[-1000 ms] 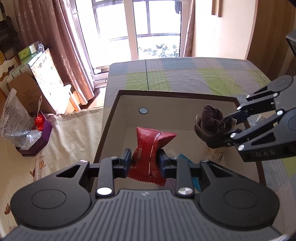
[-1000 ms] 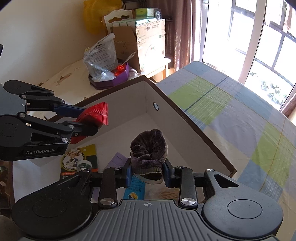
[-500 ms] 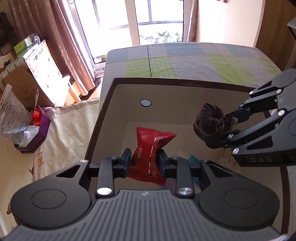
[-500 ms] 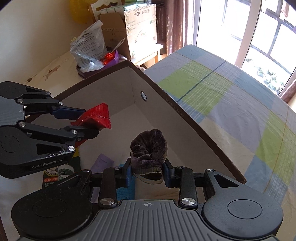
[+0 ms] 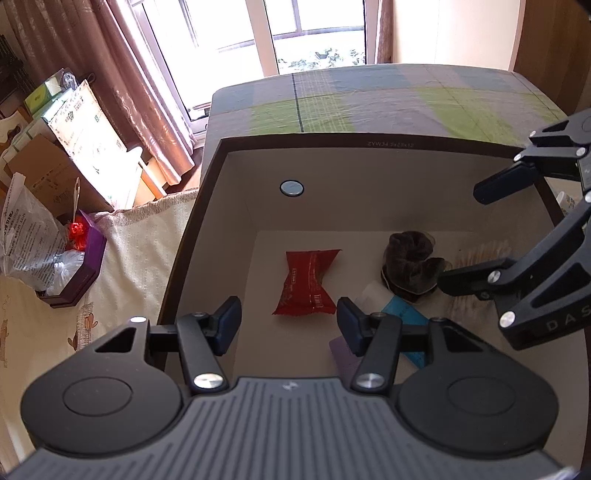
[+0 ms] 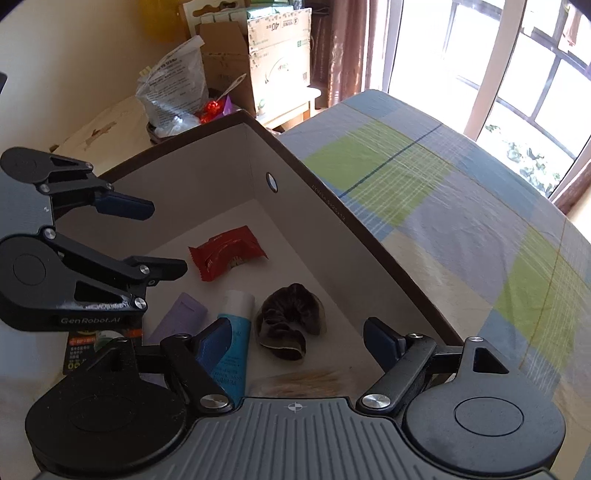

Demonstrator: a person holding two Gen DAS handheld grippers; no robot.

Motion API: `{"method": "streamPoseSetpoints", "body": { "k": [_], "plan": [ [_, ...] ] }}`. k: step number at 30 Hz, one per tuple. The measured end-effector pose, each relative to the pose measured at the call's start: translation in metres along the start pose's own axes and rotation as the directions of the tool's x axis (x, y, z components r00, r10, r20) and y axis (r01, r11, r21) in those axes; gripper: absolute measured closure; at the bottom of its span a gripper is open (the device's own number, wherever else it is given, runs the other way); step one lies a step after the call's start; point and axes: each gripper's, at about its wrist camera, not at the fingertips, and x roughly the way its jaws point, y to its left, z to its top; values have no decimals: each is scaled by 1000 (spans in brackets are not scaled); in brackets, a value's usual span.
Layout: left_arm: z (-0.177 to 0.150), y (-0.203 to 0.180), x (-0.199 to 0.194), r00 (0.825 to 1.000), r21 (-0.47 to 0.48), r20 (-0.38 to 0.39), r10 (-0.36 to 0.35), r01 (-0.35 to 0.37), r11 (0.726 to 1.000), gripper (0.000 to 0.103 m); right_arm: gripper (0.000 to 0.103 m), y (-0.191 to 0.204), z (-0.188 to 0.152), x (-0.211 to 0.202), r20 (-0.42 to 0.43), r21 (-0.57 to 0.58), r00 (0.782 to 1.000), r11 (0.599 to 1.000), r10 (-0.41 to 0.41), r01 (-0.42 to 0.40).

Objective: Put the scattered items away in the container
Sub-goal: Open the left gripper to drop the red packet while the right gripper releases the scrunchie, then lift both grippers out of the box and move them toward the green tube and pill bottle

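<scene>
I see the box (image 5: 388,144) resting on a surface under a plaid cloth (image 6: 424,177) of green, blue and grey squares. Behind it stand a window (image 5: 314,33) and brown curtains (image 5: 147,74). Left of the box lies a cream cloth (image 5: 122,258) carrying a purple tray (image 5: 86,258) and a clear printed bag (image 5: 26,236); cartons (image 6: 280,55) are stacked beyond.

Legible writing: "ZYW34" on the box rim, "40" on one carton, "GenRobot.AI" on the left gripper (image 6: 159,240) body, "DAS" on the right gripper (image 5: 469,236) body.

Both sets of fingers are spread wide and hold nothing; both hover over the box. On the box floor lie the red packet (image 5: 308,282), the dark scrunchie (image 6: 290,317), a blue tube (image 6: 232,343), a lilac sachet (image 6: 181,317) and a bundle of thin sticks (image 6: 306,378). The packet and the scrunchie lie apart.
</scene>
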Motion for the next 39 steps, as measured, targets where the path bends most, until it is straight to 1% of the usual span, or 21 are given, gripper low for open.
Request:
{"method": "streamPoseSetpoints", "body": {
  "k": [5, 18, 23, 24, 25, 26, 28, 29, 30, 32, 37, 39],
  "plan": [
    [-2, 0, -1, 1000, -1, -25, 11, -11, 1000, 51, 19, 3, -6, -7, -1, -12, 1000, 1000, 4, -4],
    [-5, -1, -22, 999, -10, -41, 36, -36, 999, 50, 19, 12, -9, -21, -3, -31, 999, 999, 34, -34],
    [-7, -5, -29, 996, -24, -70, 48, -50, 998, 41, 18, 17, -15, -30, 5, -44, 1000, 999, 23, -22],
    [-8, -7, -31, 996, -24, -73, 51, -53, 998, 37, 7, 17, -16, -32, 10, -45, 1000, 999, 20, -19],
    [-9, -8, -32, 995, -25, -78, 56, -58, 998, 35, 2, 18, -18, -35, 18, -49, 1000, 999, 21, -20],
    [-10, -9, -34, 995, -25, -82, 60, -62, 998, 31, 0, 19, -19, -37, 28, -55, 999, 998, 23, -22],
    [-11, -10, -38, 994, -27, -88, 62, -65, 998, 30, 0, 20, -22, -42, 37, -67, 999, 997, 30, -27],
    [-12, -11, -40, 994, -28, -91, 63, -65, 997, 28, 0, 21, -23, -44, 36, -75, 999, 997, 34, -31],
    [-13, -12, -42, 994, -29, -91, 63, -66, 997, 22, 0, 22, -24, -47, 34, -83, 999, 996, 39, -36],
    [-14, -13, -49, 994, -34, -88, 63, -66, 997, 18, 0, 24, -26, -51, 33, -97, 999, 995, 42, -38],
    [-17, -20, -65, 994, -17, -80, 68, -69, 997, 15, 0, 29, -32, -59, 39, -105, 998, 994, 38, -34],
    [-19, -22, -72, 995, -13, -79, 67, -68, 998, 13, 0, 31, -35, -62, 41, -104, 998, 994, 39, -35]
  ]
}}
